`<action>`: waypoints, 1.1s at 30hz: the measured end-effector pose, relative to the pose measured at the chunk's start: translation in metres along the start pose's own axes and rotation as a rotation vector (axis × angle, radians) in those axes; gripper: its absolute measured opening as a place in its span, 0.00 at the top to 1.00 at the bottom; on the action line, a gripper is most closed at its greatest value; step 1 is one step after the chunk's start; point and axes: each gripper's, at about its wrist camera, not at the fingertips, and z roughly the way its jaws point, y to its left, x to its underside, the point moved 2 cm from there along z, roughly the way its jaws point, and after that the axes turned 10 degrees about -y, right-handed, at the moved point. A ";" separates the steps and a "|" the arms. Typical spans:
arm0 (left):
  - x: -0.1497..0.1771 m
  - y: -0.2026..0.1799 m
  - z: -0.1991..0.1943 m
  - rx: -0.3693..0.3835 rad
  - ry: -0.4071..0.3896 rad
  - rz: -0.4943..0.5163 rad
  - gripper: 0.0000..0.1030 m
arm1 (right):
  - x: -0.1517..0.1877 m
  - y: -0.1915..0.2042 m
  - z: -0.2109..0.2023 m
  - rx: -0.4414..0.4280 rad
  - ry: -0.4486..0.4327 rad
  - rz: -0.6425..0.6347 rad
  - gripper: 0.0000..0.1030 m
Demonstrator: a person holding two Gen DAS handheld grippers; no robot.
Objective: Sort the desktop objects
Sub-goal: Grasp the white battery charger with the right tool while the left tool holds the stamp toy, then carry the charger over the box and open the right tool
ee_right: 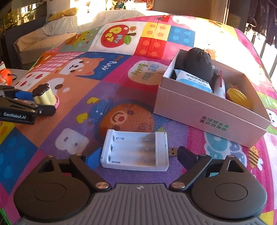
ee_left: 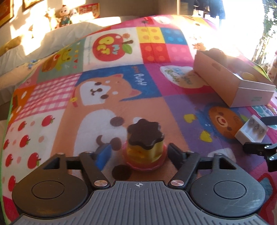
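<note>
A toy pudding (ee_left: 145, 145), yellow with a brown top and a pink base, stands on the cartoon play mat (ee_left: 121, 86) between the fingers of my left gripper (ee_left: 140, 154). Its right finger touches the pink base; a sliver of mat shows beside the blue pad (ee_left: 103, 154), so it is open. The right wrist view shows the same pudding (ee_right: 44, 96) at far left. A white battery charger (ee_right: 136, 150), its slots without batteries, lies between the fingers of my open right gripper (ee_right: 135, 156), neither finger pressing it. Its USB plug (ee_right: 173, 151) points at the right finger.
An open pinkish cardboard box (ee_right: 207, 117) sits to the right, holding a black plush (ee_right: 199, 64), a blue-and-white packet (ee_right: 193, 81) and a yellow bumpy toy (ee_right: 240, 97). Pillows and dolls (ee_left: 65, 16) lie beyond the mat's far left. An orange object (ee_right: 5, 77) sits off the mat's left edge.
</note>
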 end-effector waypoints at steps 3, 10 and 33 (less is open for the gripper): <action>-0.002 -0.008 -0.001 0.007 -0.001 0.025 0.41 | 0.001 0.000 -0.002 -0.007 -0.003 -0.009 0.11; -0.006 -0.038 -0.022 0.112 -0.003 0.071 0.41 | 0.006 -0.006 -0.020 -0.015 -0.026 -0.034 0.11; -0.108 -0.157 -0.049 0.415 -0.290 0.145 0.41 | -0.036 -0.148 -0.171 0.251 -0.305 0.075 0.11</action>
